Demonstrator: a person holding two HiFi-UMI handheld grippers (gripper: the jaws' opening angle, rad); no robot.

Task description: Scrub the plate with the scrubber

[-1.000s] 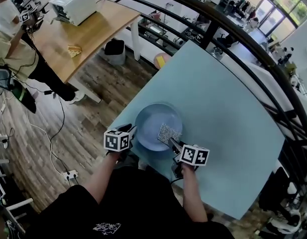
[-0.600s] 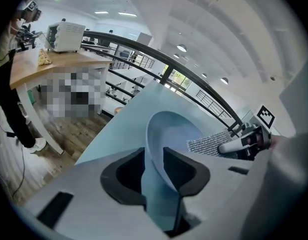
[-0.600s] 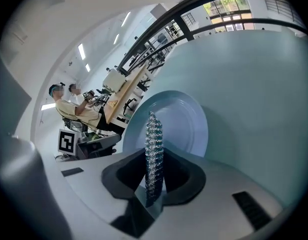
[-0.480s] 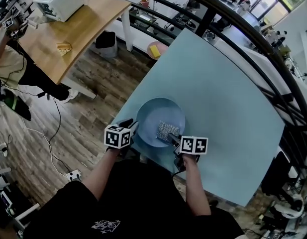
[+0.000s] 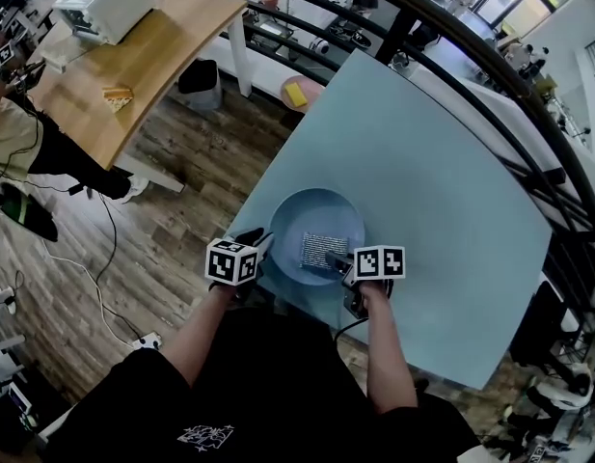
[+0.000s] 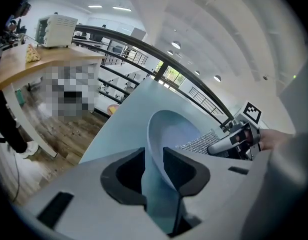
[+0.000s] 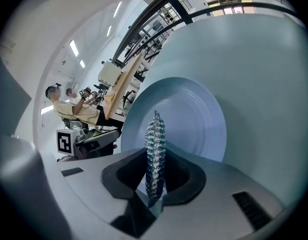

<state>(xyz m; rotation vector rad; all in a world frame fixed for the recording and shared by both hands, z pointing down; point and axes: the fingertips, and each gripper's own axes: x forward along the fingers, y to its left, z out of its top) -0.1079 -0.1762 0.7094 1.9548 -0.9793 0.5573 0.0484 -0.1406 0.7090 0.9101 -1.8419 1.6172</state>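
– The left gripper [image 6: 154, 171]: what did it have?

– It was clenched on the pale blue plate [image 5: 311, 210]. In the left gripper view the plate's rim ran straight between the two dark pads, one pad on each face of it, and the rest of the plate stretched away ahead of the jaws.

– And the right gripper [image 7: 154, 176]?

– It was grasping the scrubber [image 5: 321, 250], a silvery mesh pad. In the right gripper view the pad stood edge-on between the jaws, squeezed at its near end, with its free part reaching forward over the plate's bowl.

– Where did the scrubber sit, then?

– Just ahead of the right gripper's jaws. From the head view it lay spread over the inside of the plate, on the part nearest that gripper. I could not tell whether it pressed on the surface or only rested there.

– How did the two grippers stand to one another?

– Side by side, the right one just to the right of the left, with the plate's near edge between them. Each showed in the other's view across the plate.

– What carried the plate?

– A light blue counter [image 5: 422, 191], which spread out ahead of both grippers and to the right. Well off ahead and to the left of the left gripper stood a wooden table [image 5: 152, 56] bearing a white appliance [image 5: 104, 3].
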